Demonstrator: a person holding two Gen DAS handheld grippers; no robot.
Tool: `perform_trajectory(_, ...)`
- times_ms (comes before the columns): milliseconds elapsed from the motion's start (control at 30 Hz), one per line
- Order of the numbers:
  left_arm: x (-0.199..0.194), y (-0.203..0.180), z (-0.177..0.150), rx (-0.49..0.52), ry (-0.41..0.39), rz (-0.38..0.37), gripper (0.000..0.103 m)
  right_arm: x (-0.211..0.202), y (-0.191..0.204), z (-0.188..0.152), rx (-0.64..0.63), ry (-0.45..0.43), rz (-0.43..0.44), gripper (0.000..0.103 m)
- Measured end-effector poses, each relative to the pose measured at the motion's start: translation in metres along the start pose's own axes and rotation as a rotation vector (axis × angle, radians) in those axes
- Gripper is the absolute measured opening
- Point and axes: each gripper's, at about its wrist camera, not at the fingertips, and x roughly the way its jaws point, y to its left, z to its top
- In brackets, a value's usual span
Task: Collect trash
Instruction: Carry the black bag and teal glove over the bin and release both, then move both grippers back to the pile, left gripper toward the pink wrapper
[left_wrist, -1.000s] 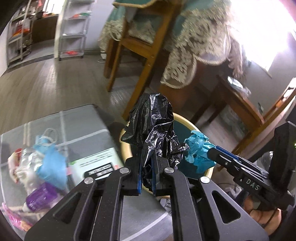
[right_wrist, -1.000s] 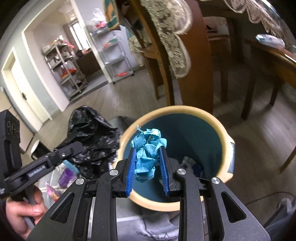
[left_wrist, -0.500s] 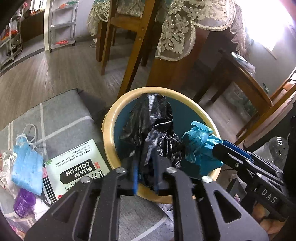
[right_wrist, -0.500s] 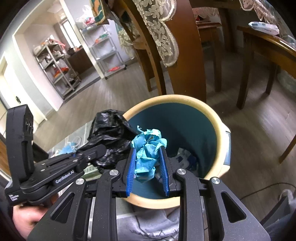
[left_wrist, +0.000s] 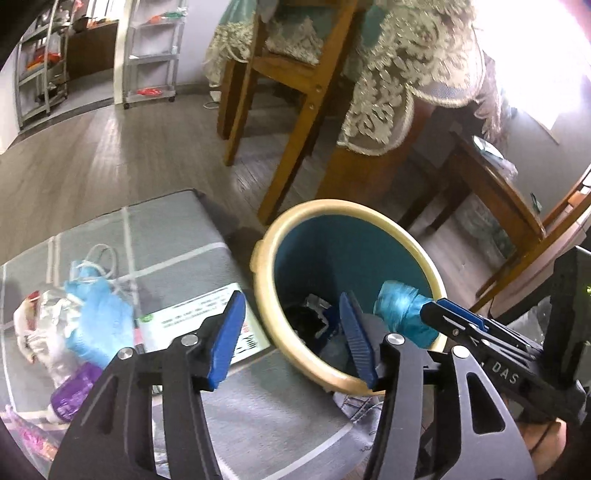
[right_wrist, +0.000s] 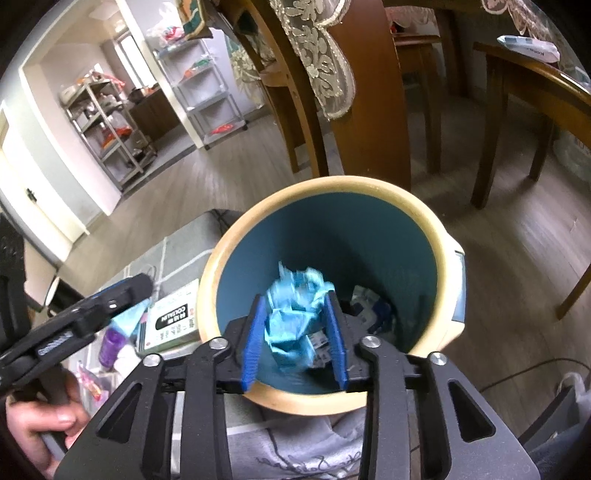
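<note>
Trash: crumpled teal wad (right_wrist: 293, 325) sat between right gripper (right_wrist: 295, 341) pads over the teal bin (right_wrist: 236, 254), jaws opening, releasing it. Left gripper (left_wrist: 291, 339) jaws were opening, empty. Wad looked light, soft, compressible; pinch its bulk mid-wad.

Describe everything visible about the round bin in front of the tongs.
The bin is a round, upright bucket with a thick cream rim and a smooth teal inner wall, plastic by its look. It stands beside a grey checked cushion, near wooden chair legs. Mixed scraps, some dark, lie at its bottom. A crumpled teal wad sits between the opening right tongs above its mouth.
</note>
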Motion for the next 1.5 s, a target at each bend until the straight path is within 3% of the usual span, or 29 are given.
perform_trajectory(300,-0.044,0.042,-0.011,-0.047,-0.059,0.051,0.066,0.000,0.003,-0.002,0.001,0.000,0.019,0.054)
perform_trajectory(733,-0.119,0.147,-0.054,-0.224,-0.088,0.205,0.070,-0.003,0.033,-0.009,-0.091,0.002,0.063,0.054)
perform_trajectory(1200,-0.113,0.203,-0.111,-0.462,0.048,0.351,0.071,-0.001,0.070,-0.026,-0.199,0.028,0.124,0.054)
perform_trajectory(1367,-0.112,0.215,-0.125,-0.583,0.046,0.305,0.070,0.001,0.080,-0.032,-0.226,0.042,0.135,0.054)
perform_trajectory(1500,-0.104,0.227,-0.136,-0.650,0.063,0.286,0.063,0.004,0.089,-0.038,-0.250,0.059,0.147,0.054)
